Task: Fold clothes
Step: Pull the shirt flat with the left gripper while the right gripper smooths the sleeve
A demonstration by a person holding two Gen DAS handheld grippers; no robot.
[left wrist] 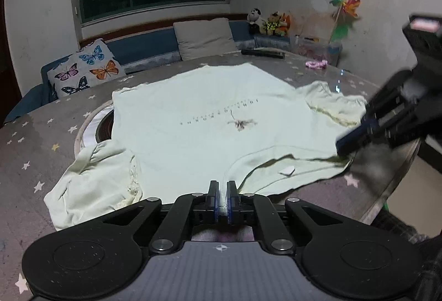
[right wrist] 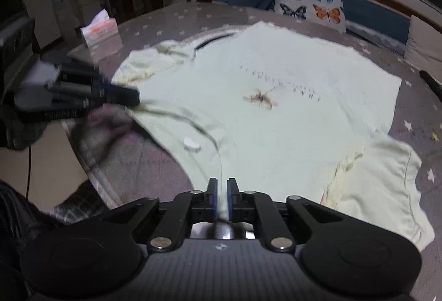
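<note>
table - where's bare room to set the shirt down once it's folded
Bare tablecloth lies on the near side of the pale green t-shirt, toward the butterfly pillow. Another bare strip runs between the shirt's far hem and the tissue box. It is crowded by the black remote and pink item, and at the neckline both grippers are shut on the shirt.

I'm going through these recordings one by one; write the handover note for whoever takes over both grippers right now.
Left gripper: shut on the neckline edge of the pale green T-shirt.
Right gripper: shut on the same shirt's near edge, by the other shoulder.
Shirt: spread flat, print up, on the star-patterned tablecloth, sleeves out to both sides, white tag showing at the collar.
Done: shirt laid out, both grips taken.
Left: no fold shows yet; all folding remains.
</note>
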